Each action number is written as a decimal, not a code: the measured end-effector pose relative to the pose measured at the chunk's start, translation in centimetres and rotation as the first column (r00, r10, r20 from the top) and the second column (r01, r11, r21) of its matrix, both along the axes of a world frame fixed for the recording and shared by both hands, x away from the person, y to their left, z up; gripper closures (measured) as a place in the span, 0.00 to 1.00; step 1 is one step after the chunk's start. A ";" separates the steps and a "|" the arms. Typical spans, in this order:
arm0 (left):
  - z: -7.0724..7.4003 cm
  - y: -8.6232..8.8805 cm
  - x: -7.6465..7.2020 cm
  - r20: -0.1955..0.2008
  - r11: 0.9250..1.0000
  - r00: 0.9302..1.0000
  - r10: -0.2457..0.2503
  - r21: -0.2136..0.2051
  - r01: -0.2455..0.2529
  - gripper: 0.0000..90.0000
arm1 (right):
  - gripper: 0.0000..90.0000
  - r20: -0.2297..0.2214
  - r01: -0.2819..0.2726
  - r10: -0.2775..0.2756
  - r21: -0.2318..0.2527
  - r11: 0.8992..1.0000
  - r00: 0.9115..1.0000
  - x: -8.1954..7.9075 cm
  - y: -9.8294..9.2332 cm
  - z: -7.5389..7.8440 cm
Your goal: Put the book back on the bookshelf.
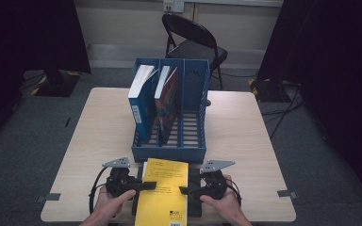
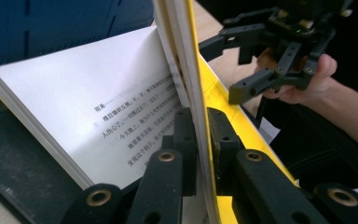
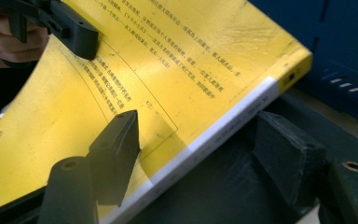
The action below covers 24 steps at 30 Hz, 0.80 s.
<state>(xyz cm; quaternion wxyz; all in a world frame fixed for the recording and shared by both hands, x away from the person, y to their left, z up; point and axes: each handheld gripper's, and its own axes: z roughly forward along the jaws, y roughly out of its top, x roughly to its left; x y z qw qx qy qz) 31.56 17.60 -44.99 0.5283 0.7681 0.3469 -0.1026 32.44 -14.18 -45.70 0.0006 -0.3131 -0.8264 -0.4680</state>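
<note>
Left gripper view: left gripper (image 2: 200, 140) clamped on the lifted front cover and a few leaves of the yellow paperback (image 2: 191, 60), judged so as to peel the cover up and open the book; printed page (image 2: 98, 102) exposed beneath. Right gripper (image 3: 193, 154): jaws standing wide, one over the cover, the other past the white spine (image 3: 233, 116), pressing on nothing. High view: paperback (image 1: 164, 188) lies at the desk's (image 1: 245, 132) 6 o'clock edge on a dark mat (image 1: 194, 207), between both grippers. Blue file rack (image 1: 172, 113) just beyond at 12 o'clock, two books (image 1: 141, 101) in its left slots, right slot free. Bare desk at 3 and 9 o'clock gives swing room.
</note>
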 end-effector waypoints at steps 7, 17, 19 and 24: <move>0.0 0.0 0.0 0.004 1.000 1.000 0.001 -0.003 -0.001 0.94 | 0.32 -0.024 0.002 -0.001 0.010 1.000 1.000 0.3 0.1 -0.2; 0.2 0.0 0.3 0.012 1.000 1.000 0.013 0.004 -0.013 0.93 | 0.32 -0.059 0.016 -0.016 -0.001 1.000 0.998 1.1 0.5 -0.3; 0.2 -0.1 0.3 0.010 1.000 1.000 0.017 0.002 -0.017 0.93 | 0.33 -0.063 0.018 -0.018 -0.001 1.000 0.998 1.2 0.6 -0.3; 0.5 0.0 0.4 0.036 1.000 0.999 0.017 -0.009 -0.017 0.94 | 0.43 -0.061 0.035 -0.034 0.022 0.999 0.998 1.4 0.0 0.4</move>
